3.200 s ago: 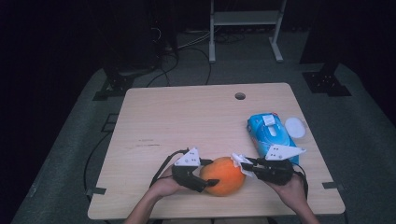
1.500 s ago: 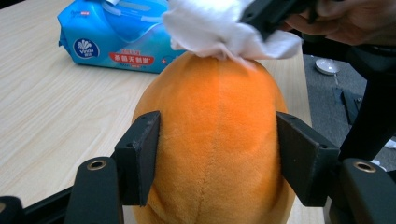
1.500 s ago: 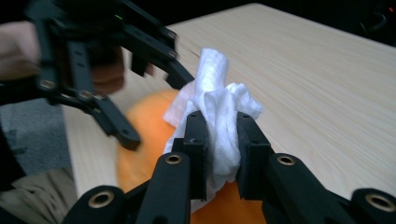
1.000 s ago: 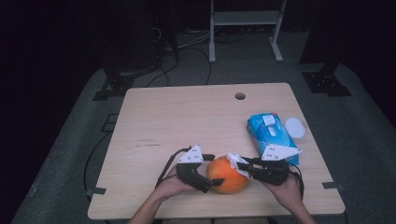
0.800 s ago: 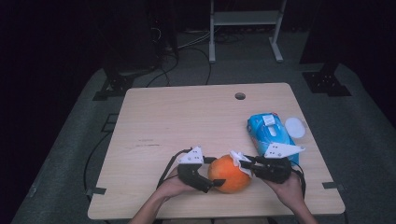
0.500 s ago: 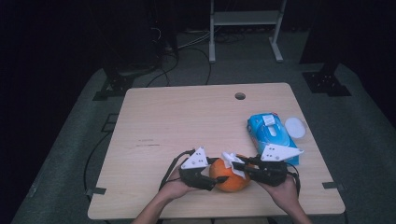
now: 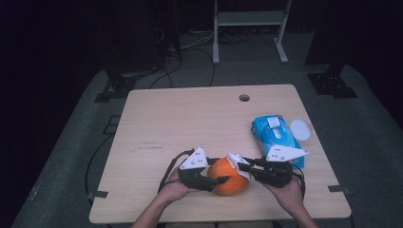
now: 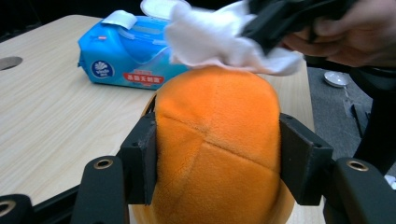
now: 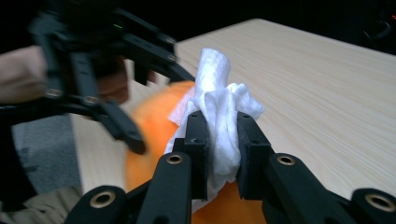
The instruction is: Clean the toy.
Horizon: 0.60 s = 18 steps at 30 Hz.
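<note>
An orange plush ball with stitched seams rests near the table's front edge. My left gripper grips it from the left. Its jaws have just been closing, and both pads now press into the ball's sides. My right gripper comes in from the right, shut on a crumpled white wipe. The wipe sticks up between the right gripper's pads and lies against the top of the ball. In the left gripper view the wipe drapes over the ball's crown.
A blue pack of wipes lies on the table's right side, with a small white disc beside it. The wooden table has a round hole near its far edge. Dark floor and cables surround it.
The left gripper's jaws have closed onto the orange ball's sides. The right gripper with its wipe has shifted a little left, onto the ball's top.
</note>
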Each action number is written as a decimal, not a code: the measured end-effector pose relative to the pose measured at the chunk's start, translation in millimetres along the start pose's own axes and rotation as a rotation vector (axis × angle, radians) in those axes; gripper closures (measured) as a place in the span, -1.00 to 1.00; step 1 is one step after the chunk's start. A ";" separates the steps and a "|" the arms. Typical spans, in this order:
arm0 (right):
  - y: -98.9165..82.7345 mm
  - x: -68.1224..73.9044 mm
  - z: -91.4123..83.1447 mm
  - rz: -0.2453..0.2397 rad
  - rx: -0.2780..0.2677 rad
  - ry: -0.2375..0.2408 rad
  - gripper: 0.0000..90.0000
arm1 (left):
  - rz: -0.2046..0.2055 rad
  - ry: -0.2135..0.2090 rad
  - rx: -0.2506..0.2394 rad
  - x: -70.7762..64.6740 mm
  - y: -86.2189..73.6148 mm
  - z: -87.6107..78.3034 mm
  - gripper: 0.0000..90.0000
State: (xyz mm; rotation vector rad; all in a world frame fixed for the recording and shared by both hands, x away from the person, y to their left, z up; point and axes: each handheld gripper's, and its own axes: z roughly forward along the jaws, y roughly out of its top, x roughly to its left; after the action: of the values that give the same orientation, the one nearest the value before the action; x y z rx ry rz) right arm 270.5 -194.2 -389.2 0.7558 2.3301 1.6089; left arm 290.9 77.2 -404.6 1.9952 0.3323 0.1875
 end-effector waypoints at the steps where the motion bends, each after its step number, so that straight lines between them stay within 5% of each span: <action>1: 1.4 2.4 -0.1 0.000 -0.008 0.017 0.70 | -0.009 0.010 0.001 1.0 0.0 -0.4 -0.15; 5: 2.7 8.0 3.6 -0.032 0.008 0.019 0.70 | -0.028 0.026 0.004 3.9 -1.8 -1.3 -0.15; 12: -7.1 -8.5 3.6 0.021 0.032 -0.018 0.70 | -0.029 0.031 0.003 3.0 -1.1 -0.7 -0.15; 18: 0.1 4.9 3.4 -0.014 0.011 0.020 0.70 | -0.047 0.034 0.003 5.2 0.1 -3.8 -0.15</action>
State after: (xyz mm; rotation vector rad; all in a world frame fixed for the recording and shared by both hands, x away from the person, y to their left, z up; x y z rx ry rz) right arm 267.8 -188.9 -389.8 0.7277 2.3549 1.6061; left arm 294.8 82.1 -402.9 1.9870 0.4010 0.1913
